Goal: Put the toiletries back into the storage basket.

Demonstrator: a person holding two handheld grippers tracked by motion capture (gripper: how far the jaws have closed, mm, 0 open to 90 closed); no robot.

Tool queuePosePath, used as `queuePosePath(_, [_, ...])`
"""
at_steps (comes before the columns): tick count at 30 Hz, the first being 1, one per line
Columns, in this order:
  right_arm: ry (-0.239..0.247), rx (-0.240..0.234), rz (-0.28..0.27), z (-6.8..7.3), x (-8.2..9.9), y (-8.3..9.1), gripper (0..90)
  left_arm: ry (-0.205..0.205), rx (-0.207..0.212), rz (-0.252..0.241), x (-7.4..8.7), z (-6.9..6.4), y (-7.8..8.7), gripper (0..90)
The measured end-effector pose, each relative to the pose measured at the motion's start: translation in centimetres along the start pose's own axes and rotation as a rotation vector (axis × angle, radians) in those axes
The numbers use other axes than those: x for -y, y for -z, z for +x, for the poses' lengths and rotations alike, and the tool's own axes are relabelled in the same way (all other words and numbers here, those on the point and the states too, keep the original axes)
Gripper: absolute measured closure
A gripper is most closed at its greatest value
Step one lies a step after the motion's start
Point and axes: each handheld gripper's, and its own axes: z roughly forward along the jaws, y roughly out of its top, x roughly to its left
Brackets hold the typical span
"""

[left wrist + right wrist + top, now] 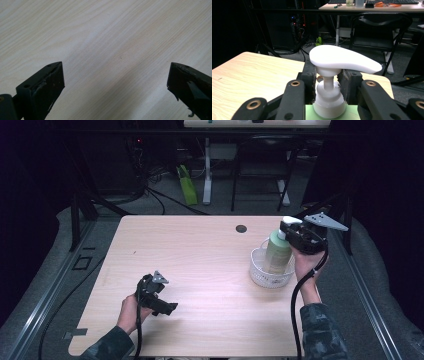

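While clamped, pump bottle between right tongs

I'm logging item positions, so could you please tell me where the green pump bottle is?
In the high view, the green pump bottle stands in the white basket at the table's right, its neck gripped by the right tool.

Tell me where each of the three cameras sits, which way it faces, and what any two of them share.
High view: above the person's side, looking forward and down on the light wooden table; both forearms, left gripper and right gripper show.
Left gripper view: rides the left gripper, facing bare tabletop between its wide-apart black jaws.
Right gripper view: rides the right gripper, facing across the table's far edge; its jaws flank the neck of the green bottle's white pump.
Shared: high and right gripper views both show that pump bottle, standing in a white round basket.
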Motion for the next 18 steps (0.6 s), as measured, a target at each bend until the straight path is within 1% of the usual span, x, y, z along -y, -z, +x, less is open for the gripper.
queuePosePath(4, [0.0, 0.0, 0.005, -0.2, 0.5, -0.2, 68.0, 0.0, -0.002, -0.001, 0.0, 0.0, 0.0, 1.0])
queuePosePath(11, [0.004, -0.004, 0.01, -0.1, 1.2, -0.4, 68.1, 0.0, 0.002, -0.001, 0.0, -0.1, 0.0, 1.1])
queuePosePath(14, [-0.001, -0.003, -0.004, -0.2, 1.5, -0.3, 68.1, -0.001, 0.001, 0.0, 0.0, -0.1, 0.0, 1.1])
queuePosePath(18, [-0.005, -0.008, -0.004, -0.4, 1.6, -0.1, 68.2, 0.0, 0.0, -0.005, 0.0, -0.1, 0.1, 1.1])
